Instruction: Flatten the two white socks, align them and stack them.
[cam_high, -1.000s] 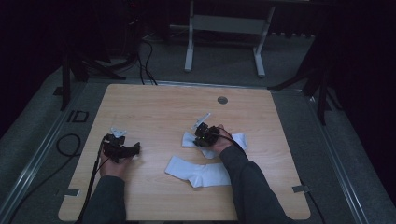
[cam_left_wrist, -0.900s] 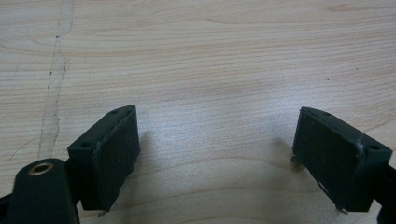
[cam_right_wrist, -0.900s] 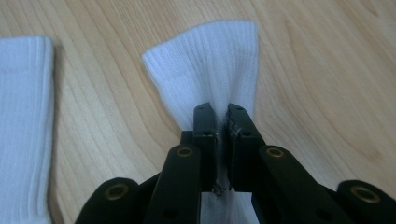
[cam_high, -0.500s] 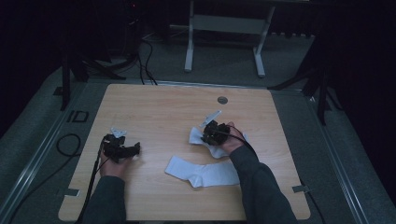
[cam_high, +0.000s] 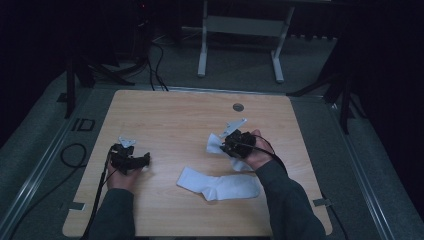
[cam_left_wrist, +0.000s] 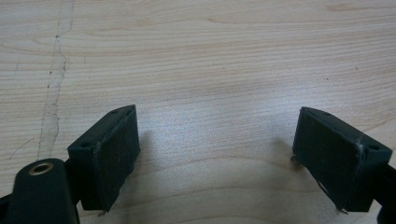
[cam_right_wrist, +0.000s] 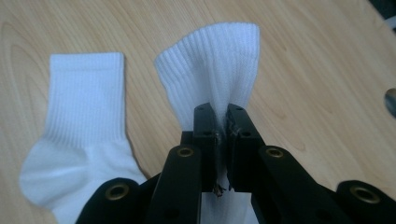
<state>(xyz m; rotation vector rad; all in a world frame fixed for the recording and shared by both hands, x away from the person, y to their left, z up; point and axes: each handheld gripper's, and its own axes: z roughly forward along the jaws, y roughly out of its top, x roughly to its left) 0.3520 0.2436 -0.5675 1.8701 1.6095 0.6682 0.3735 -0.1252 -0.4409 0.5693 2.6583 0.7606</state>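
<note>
Socks are what I am working with, two white ones. One sock (cam_right_wrist: 212, 74) is pinched tight between the fingers of my right gripper (cam_right_wrist: 222, 126); its ribbed cuff fans out above the fingers in the right gripper view. In the high view this held sock (cam_high: 215, 145) sits right of the middle of the frame, bunched at my right gripper (cam_high: 237, 144). The other sock (cam_high: 219, 183) lies flat on the wooden worktop (cam_high: 175, 120), lower in the frame, just below the held one. In the right gripper view it (cam_right_wrist: 77, 140) lies at the left. My left gripper (cam_high: 129, 159) rests at the lower left of the high view, well apart from both socks. Its fingers (cam_left_wrist: 112, 154) are spread wide with bare wood between them.
</note>
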